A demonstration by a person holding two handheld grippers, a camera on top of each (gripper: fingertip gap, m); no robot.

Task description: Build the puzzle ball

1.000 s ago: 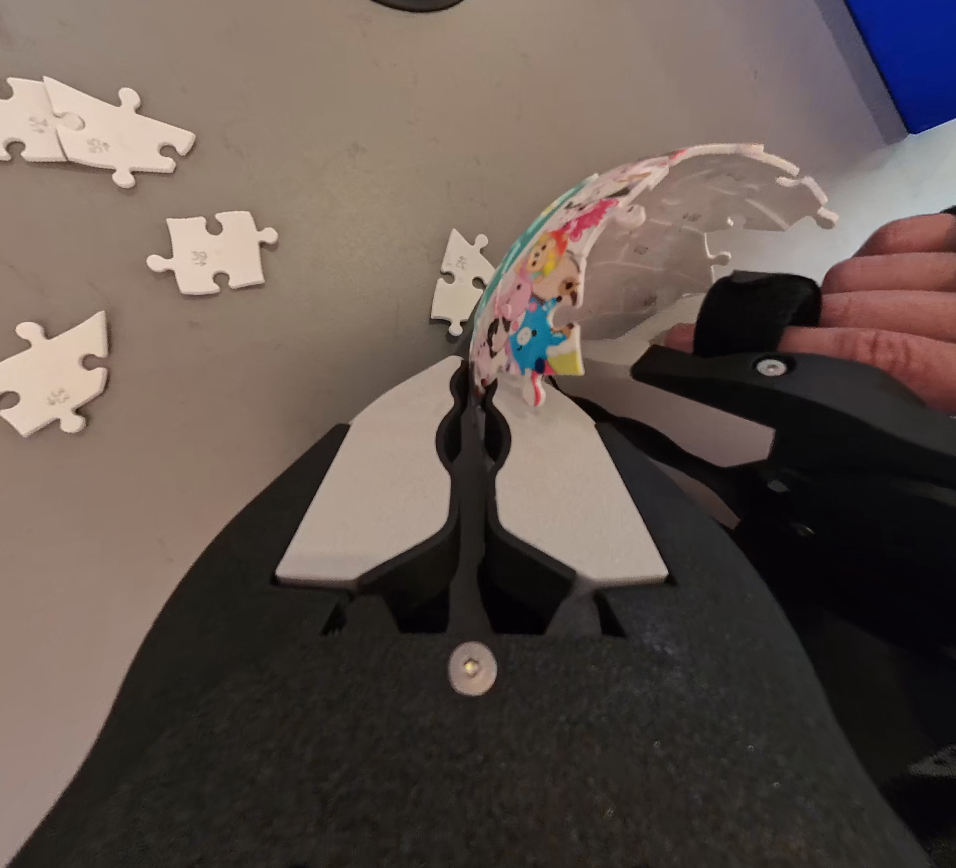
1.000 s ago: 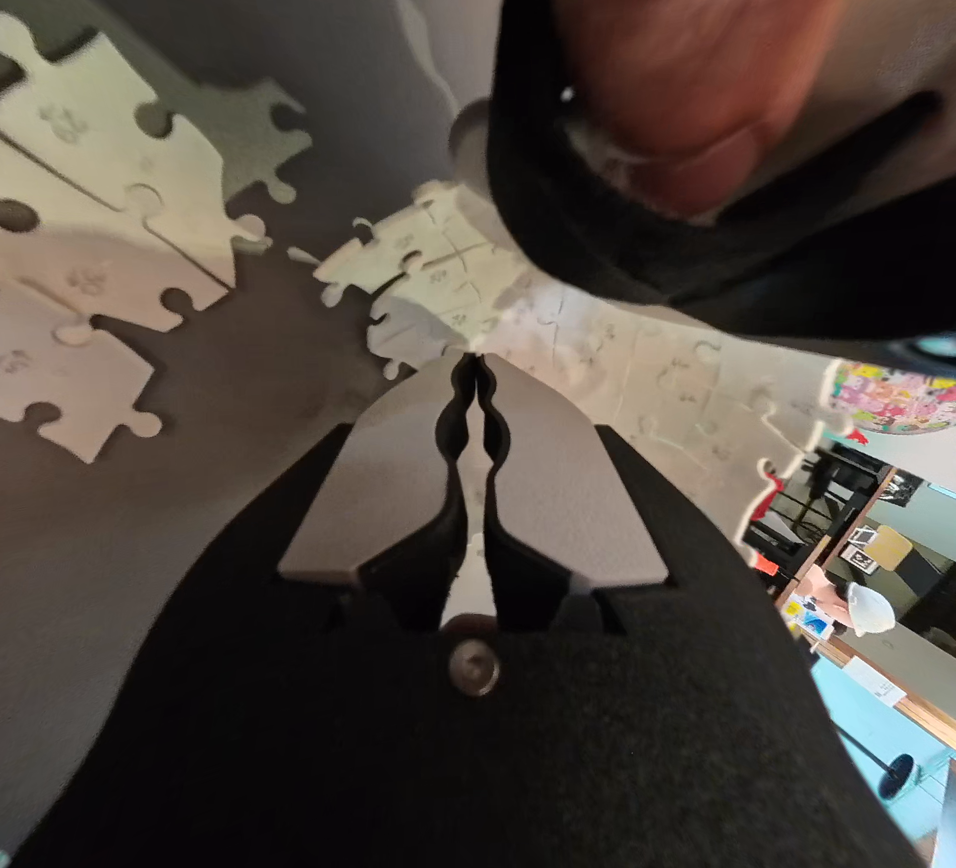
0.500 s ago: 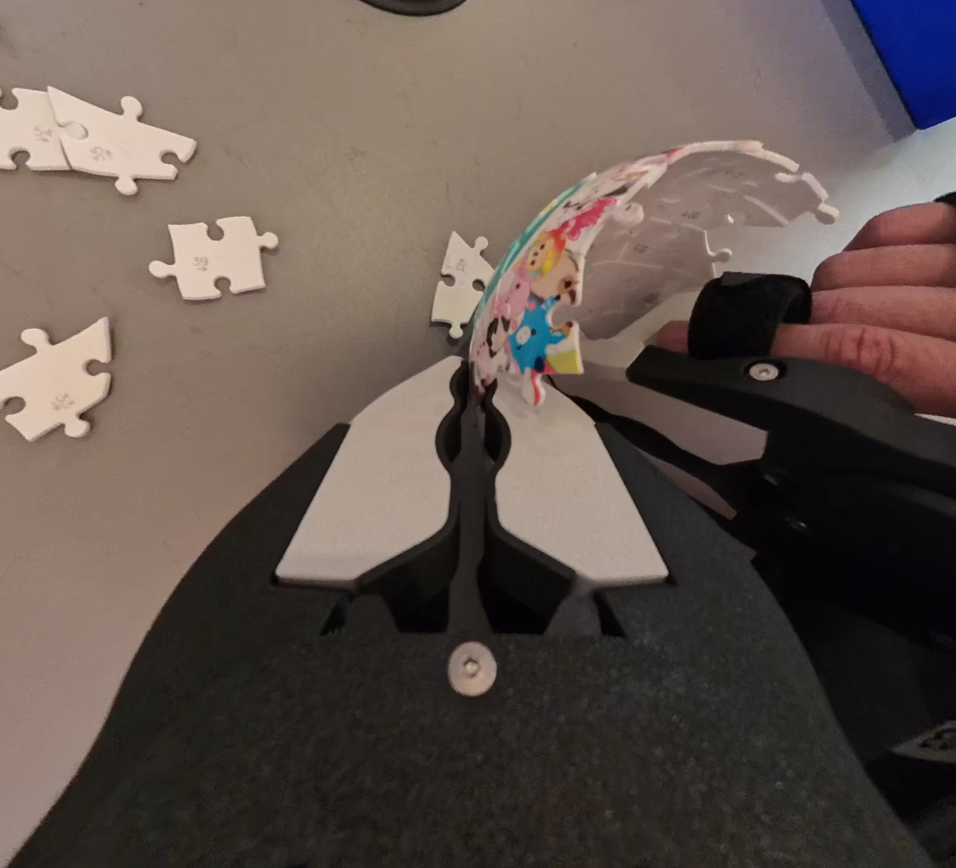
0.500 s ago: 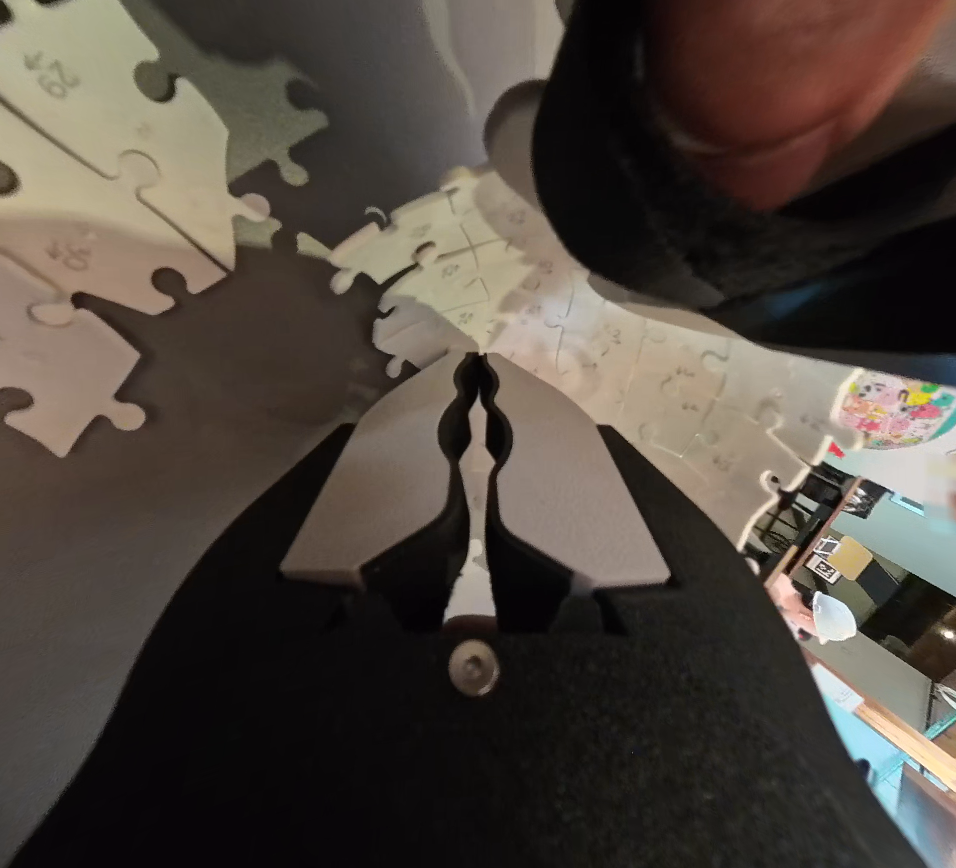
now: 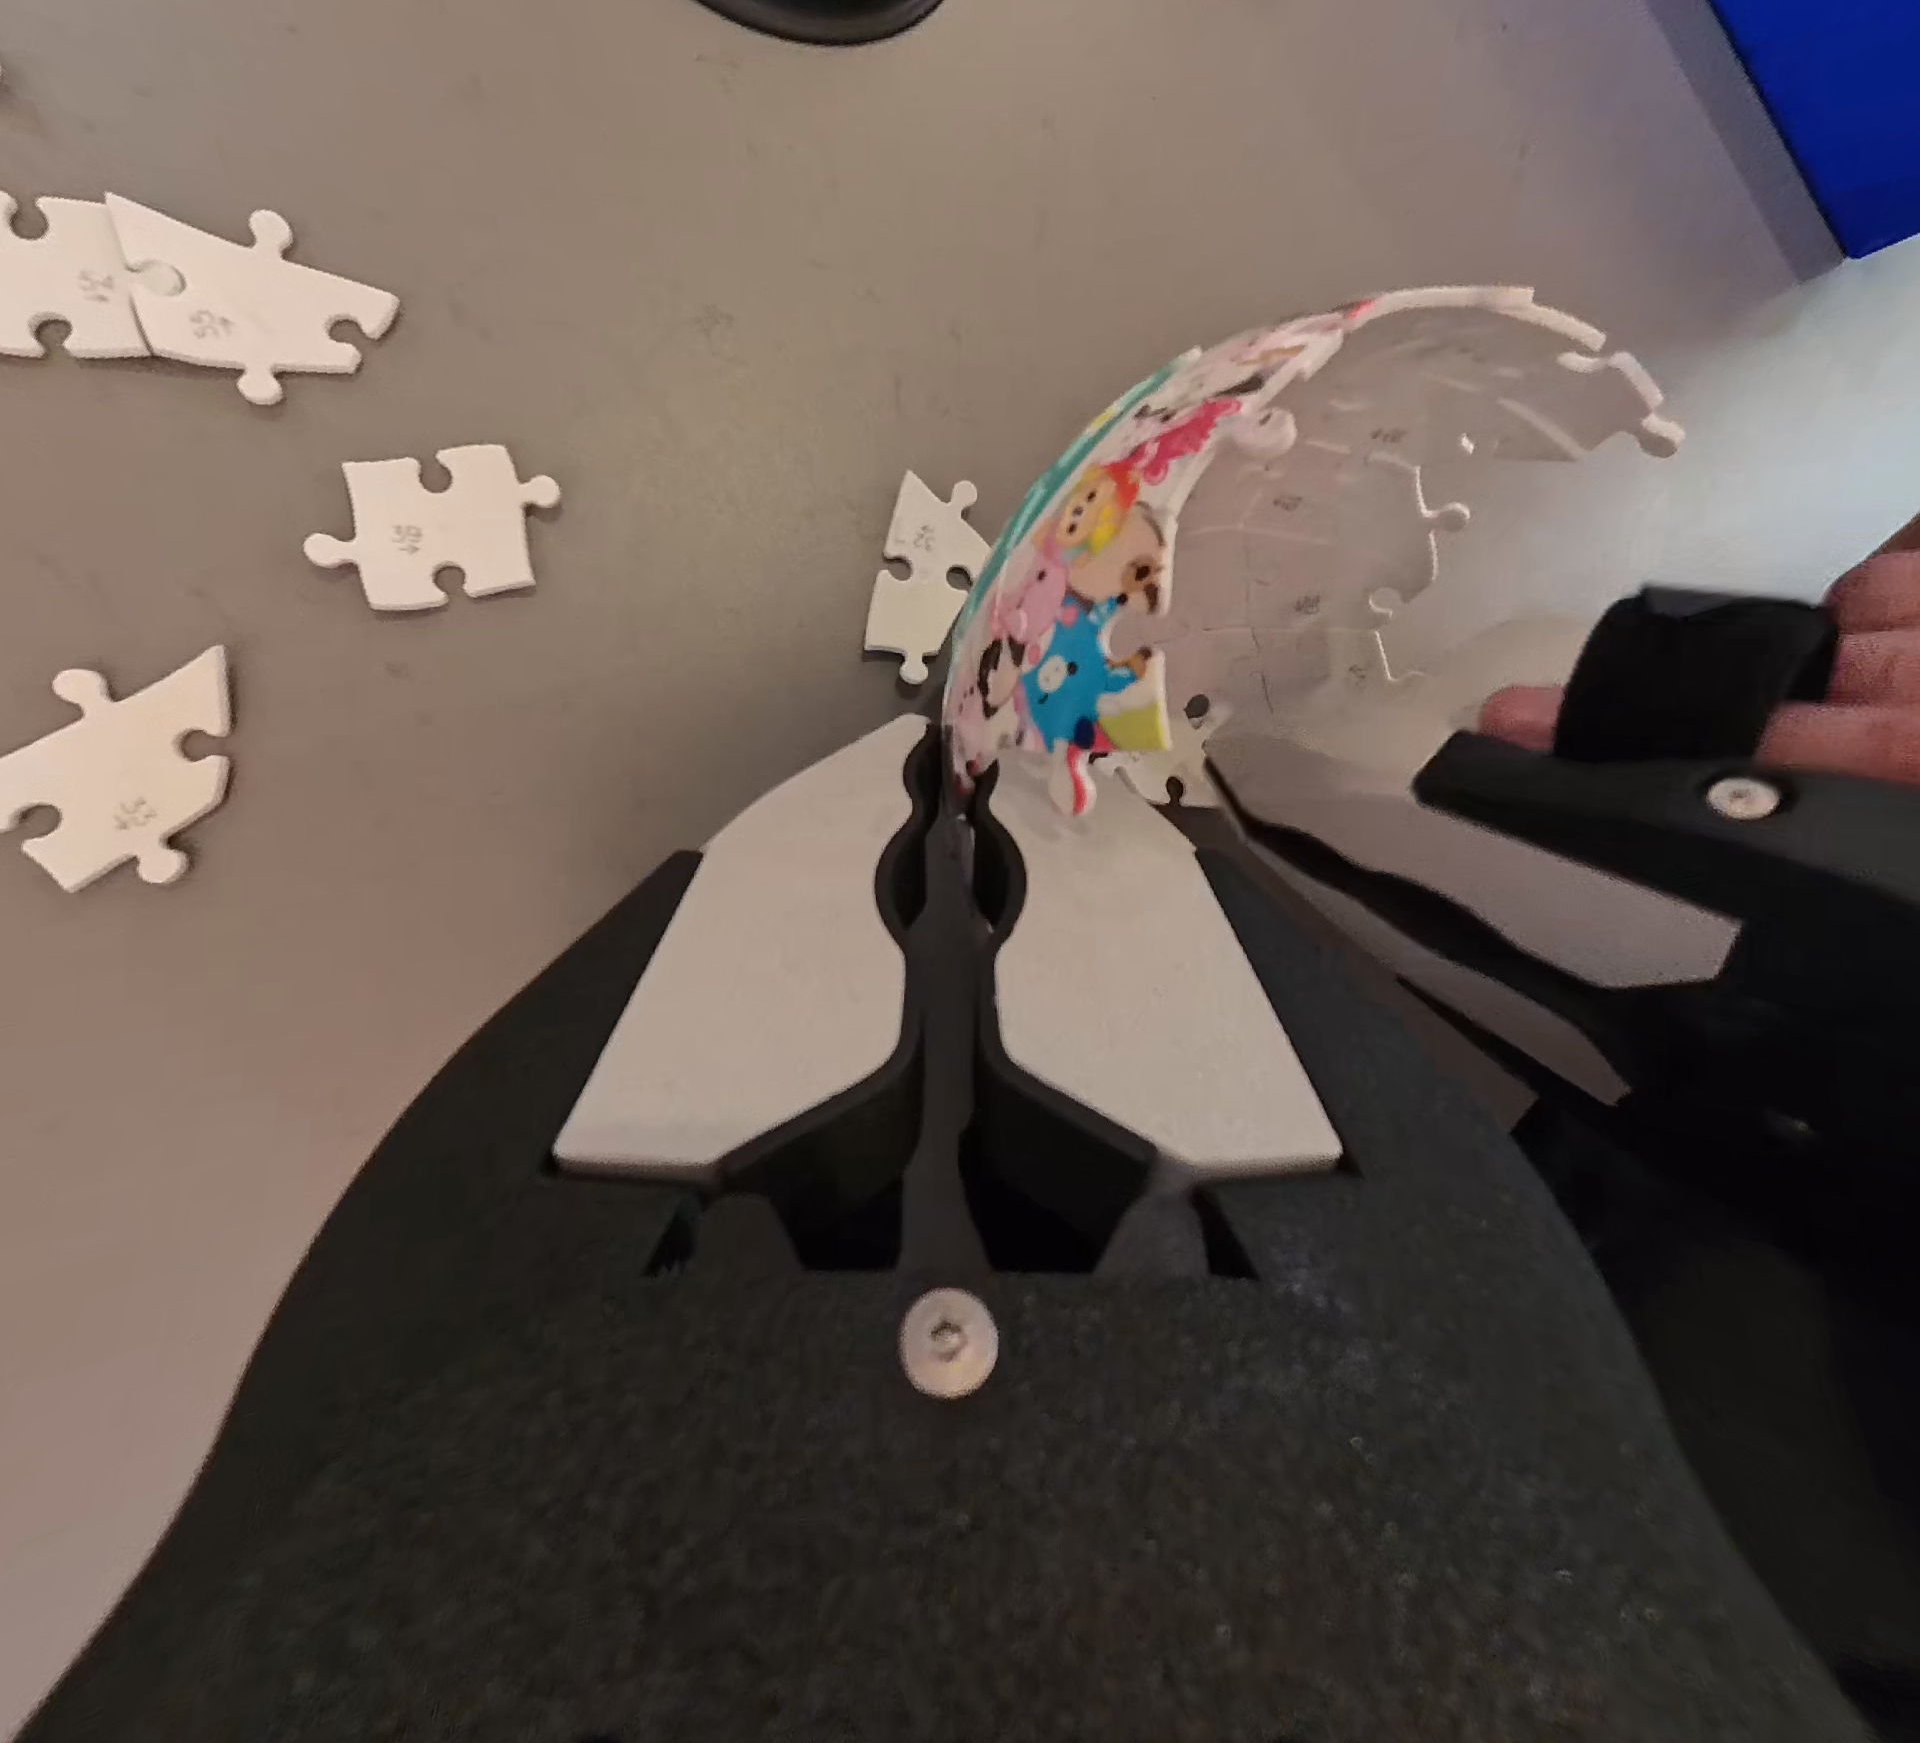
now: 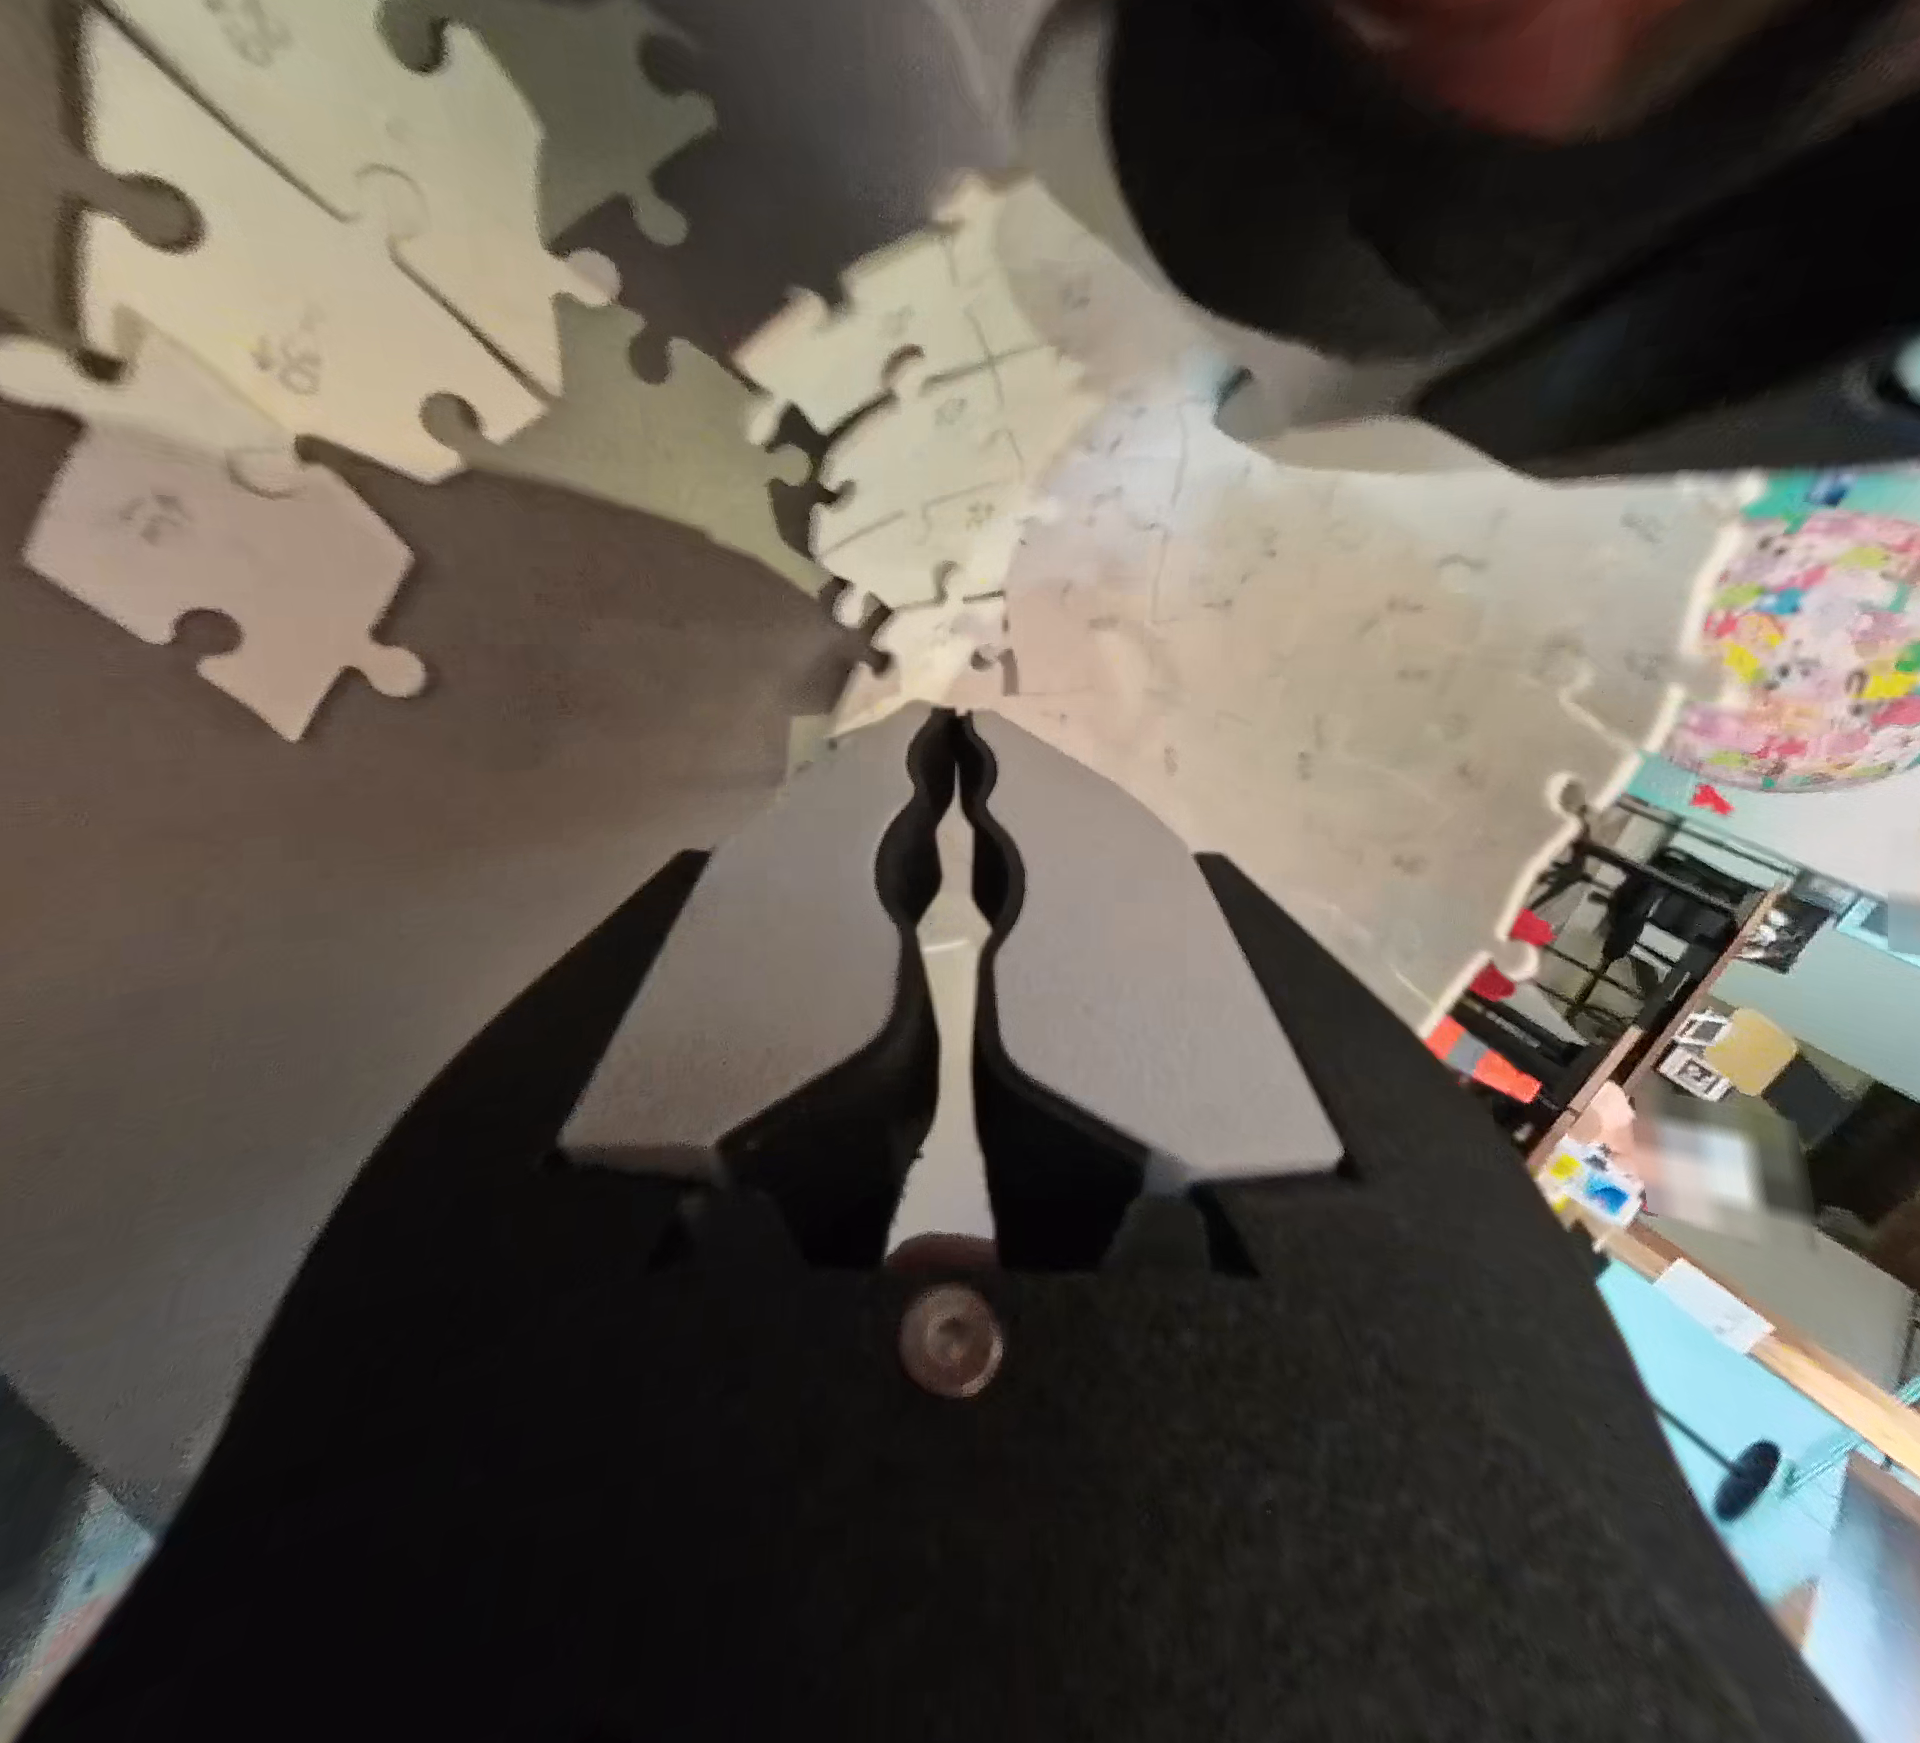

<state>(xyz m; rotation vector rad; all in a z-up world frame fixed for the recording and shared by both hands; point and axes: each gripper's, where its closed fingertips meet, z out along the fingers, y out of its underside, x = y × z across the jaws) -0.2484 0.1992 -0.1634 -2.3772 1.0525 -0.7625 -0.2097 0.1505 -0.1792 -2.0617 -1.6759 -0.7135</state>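
Puzzle ball (image 5: 1247,550) roughly half built, clenched at its rim by our left gripper (image 5: 951,784); right gripper (image 6: 954,727) pinched shut near its edge, grasping what we cannot tell; loose pieces (image 5: 431,524) remain.

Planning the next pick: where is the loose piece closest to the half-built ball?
In the left wrist view, that loose white piece lies on the grey table, just left of the half-built ball and beyond the left tool.

A grey tabletop (image 5: 727,259) meets a blue panel (image 5: 1797,0) at its far right edge, while the right wrist view shows wooden shelving (image 6: 1704,1049) and a pale teal floor (image 6: 1704,1381).
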